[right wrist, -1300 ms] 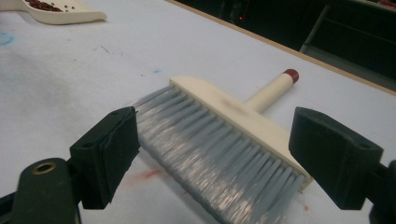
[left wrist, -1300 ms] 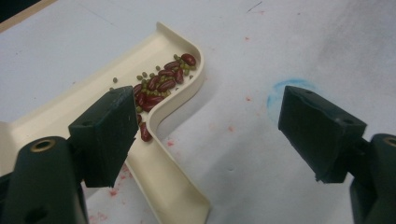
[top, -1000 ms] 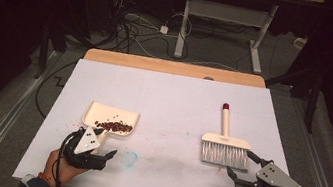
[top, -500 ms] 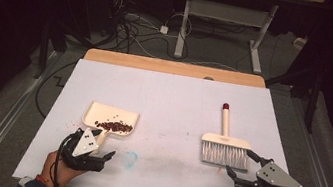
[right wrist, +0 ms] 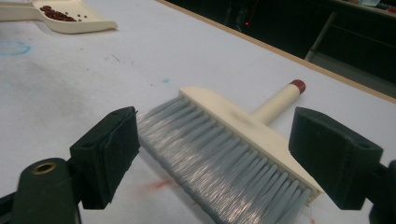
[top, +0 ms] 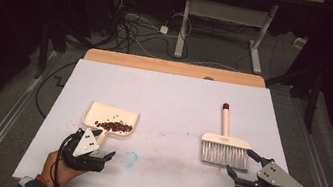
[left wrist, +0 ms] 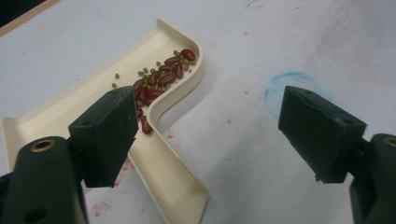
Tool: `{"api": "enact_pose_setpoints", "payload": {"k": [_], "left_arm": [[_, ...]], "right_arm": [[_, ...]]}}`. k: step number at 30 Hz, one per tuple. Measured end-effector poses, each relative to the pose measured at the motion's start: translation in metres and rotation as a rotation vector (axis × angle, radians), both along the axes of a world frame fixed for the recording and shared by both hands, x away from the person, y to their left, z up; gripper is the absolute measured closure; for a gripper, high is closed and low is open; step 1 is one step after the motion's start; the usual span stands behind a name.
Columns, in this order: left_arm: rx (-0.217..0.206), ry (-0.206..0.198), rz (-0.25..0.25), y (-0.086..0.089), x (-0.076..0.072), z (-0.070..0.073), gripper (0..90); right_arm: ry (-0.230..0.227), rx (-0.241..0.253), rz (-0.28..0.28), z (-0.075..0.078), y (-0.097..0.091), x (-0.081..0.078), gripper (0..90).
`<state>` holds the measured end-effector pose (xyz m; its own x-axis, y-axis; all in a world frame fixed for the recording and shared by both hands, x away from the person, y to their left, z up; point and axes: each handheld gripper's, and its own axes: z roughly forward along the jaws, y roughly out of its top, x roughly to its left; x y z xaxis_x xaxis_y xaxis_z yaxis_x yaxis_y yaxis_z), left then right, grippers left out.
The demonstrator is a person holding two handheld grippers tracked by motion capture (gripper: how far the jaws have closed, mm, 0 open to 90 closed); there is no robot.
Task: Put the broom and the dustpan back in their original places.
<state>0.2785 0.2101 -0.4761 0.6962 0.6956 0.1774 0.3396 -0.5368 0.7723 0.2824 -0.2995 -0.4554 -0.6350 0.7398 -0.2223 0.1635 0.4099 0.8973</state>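
A: Where does everything sit right now?

B: The cream dustpan (top: 111, 118) lies on the white worktop (top: 173, 104) at the person's left, its handle pointing back toward the left gripper (top: 97, 149). A heap of red beans (left wrist: 159, 79) mixed with small green ones rests against its back wall. The hand brush (top: 224, 146) lies flat on the right side, grey bristles toward the right gripper (top: 243, 165), red-capped handle pointing away.

A: Are the jaws holding anything?

B: No. Both pairs stand wide apart and empty. In the left gripper view the dustpan handle runs beneath one jaw; in the right gripper view the jaws flank the bristles without touching them.

A: What could go wrong from here?

B: I'd say the left side is the risk. If the jaws close on the thin handle off-centre, the pan may tip or twist on lifting, and the beans, loose against a low wall, would roll out over the open front lip. On the right, closing on the soft bristles rather than the stiff back would likely give a weak, slipping hold.
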Motion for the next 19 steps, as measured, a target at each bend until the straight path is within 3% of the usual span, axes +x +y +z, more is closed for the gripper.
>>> {"api": "enact_pose_setpoints", "payload": {"k": [19], "left_arm": [[-0.003,0.003,0.008,-0.0011,0.0019,-0.0001,19.7]], "right_arm": [[0.0,0.006,-0.002,0.0006,-0.0003,0.0025,16.5]]}}
